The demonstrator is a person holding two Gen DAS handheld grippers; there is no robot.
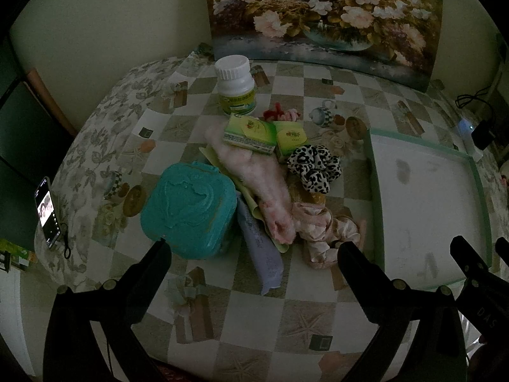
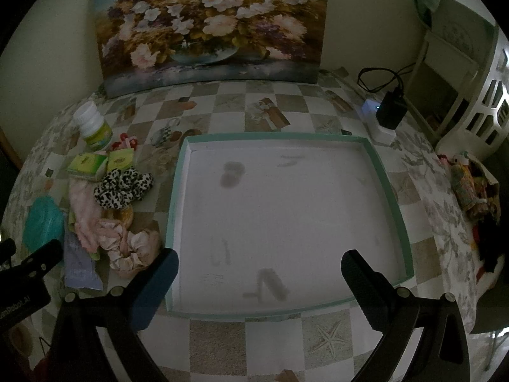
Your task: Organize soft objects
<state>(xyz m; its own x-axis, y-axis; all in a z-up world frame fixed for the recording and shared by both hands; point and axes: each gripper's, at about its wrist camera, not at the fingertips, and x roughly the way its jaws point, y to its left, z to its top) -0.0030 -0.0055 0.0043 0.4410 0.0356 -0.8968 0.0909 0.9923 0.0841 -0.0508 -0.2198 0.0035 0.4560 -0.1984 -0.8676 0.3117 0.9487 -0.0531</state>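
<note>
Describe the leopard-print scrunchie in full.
The scrunchie is a gathered ring of soft cloth, white with black spots, bunched into ruffles. It lies flat on the checked tablecloth, left of the empty tray. It touches the small green box behind it and overlaps something orange beneath its near edge. No gripper touches it.

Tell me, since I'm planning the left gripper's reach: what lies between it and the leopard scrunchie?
In the left wrist view, the pink fuzzy sock and pink satin scrunchie lie between the open left gripper and the leopard scrunchie.
</note>
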